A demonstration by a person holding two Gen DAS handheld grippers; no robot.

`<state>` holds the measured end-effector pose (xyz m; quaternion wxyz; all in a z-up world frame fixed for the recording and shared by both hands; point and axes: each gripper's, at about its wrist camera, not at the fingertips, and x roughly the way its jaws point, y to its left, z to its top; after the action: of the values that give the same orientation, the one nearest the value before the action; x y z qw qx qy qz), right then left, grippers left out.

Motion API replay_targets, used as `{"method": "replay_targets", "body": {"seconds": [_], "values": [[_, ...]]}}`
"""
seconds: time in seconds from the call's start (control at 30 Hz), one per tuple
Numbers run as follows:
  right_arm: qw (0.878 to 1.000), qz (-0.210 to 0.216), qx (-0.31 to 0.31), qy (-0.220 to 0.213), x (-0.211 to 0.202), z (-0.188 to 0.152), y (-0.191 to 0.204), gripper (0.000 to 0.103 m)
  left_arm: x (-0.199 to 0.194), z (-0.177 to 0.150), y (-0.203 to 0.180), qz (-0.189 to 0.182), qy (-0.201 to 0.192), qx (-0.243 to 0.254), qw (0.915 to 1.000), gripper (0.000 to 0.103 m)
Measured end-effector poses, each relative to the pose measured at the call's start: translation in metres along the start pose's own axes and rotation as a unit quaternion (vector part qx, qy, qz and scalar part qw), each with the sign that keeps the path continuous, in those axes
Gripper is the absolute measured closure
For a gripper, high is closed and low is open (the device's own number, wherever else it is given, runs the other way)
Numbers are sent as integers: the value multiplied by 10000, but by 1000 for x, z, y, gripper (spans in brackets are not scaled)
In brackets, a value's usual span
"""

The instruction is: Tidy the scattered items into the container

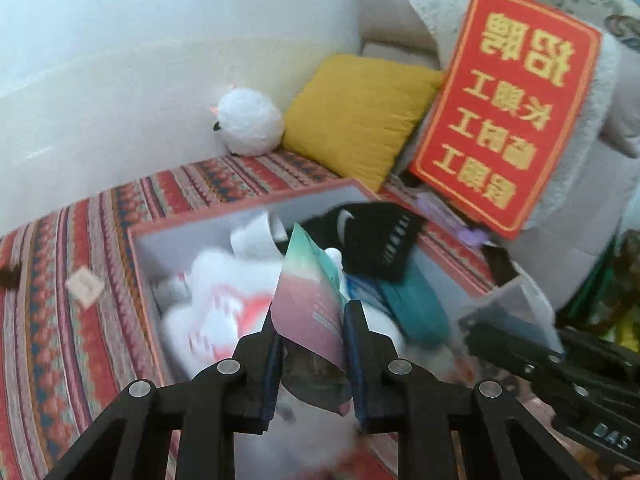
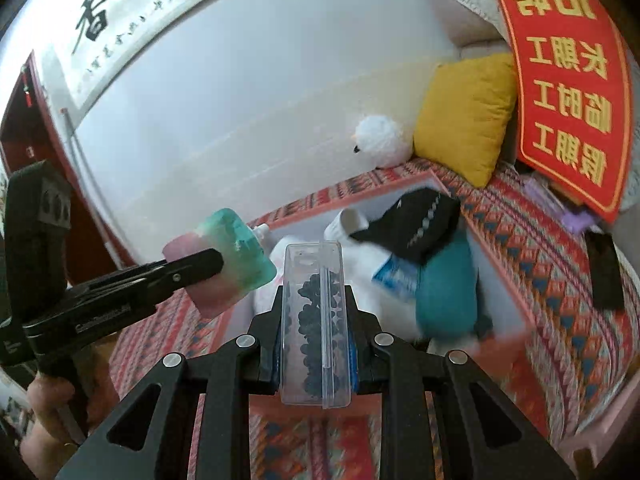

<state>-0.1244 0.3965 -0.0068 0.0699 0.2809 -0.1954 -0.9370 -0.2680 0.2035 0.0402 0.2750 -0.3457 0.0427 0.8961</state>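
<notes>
Pink-green pouch (image 1: 310, 300) pinched by left tongs (image 1: 312, 354) | clear case (image 2: 313, 320) (dark contents, perhaps beads) pinched by right tongs (image 2: 314, 334)

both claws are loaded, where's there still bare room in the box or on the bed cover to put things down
The box is crowded: white bags, a black sock and a teal bundle fill it, with only a thin grey strip along its left wall. Bare patches: the striped cover left of the box, past the small paper scrap, and the strip between the box and the white plush.

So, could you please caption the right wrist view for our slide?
Right gripper carries a clear case toward the pink-rimmed box; left gripper holds a pouch.
</notes>
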Motion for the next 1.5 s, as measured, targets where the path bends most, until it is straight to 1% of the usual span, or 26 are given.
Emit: {"method": "replay_targets", "body": {"seconds": [0.1,0.13,0.17,0.2,0.23,0.27,0.3,0.4,0.47,0.6,0.7,0.9,1.07,1.2,1.3,1.33,1.4,1.5], "values": [[9999,-66,-85,34,43,28,-11,78,39,22,17,92,143,70,9998,80],[9999,-76,-113,43,58,37,-14,77,48,27,23,192,140,81,9997,77],[9999,-118,-112,47,71,44,-18,71,57,32,29,293,137,91,9994,67],[9998,-184,-88,46,82,49,-22,59,65,37,35,398,130,97,9991,55],[9997,-250,-64,45,94,54,-26,29,68,40,42,540,79,54,9985,30],[9995,-304,-9,14,101,57,-30,14,68,40,53,701,-30,-46,9975,15],[9995,-323,58,-18,105,57,-33,13,67,39,60,753,-87,-107,9971,12],[9992,-343,219,-45,112,53,-42,13,62,30,79,886,-52,-212,9958,12],[9989,-373,297,-7,109,46,-44,13,53,21,88,1101,-57,-235,9936,12],[9991,-305,300,8,82,27,-29,13,22,-5,97,1518,-199,-313,9877,12],[9994,-254,235,0,59,11,-13,13,-11,-29,106,1807,-306,-408,9822,8],[9999,-50,116,-29,7,-18,37,9,-71,-73,114,2207,-519,-496,9727,4],[9998,94,-141,67,-18,-42,88,8,-110,-105,119,2426,-579,-517,9670,2],[9984,296,-395,269,-16,-60,125,7,-137,-134,130,2560,-554,-650,9629,1],[9956,483,-636,493,-5,-77,161,7,-157,-161,147,2663,-478,-846,9590,1],[9944,502,-745,557,0,-84,174,7,-161,-170,151,2641,-433,-954,9588,1],[9924,401,-984,627,7,-97,199,7,-170,-187,160,2595,-344,-1168,9580,1],[9907,143,-1211,605,10,-116,227,7,-182,-212,173,2524,-211,-1487,9559,1]]}}
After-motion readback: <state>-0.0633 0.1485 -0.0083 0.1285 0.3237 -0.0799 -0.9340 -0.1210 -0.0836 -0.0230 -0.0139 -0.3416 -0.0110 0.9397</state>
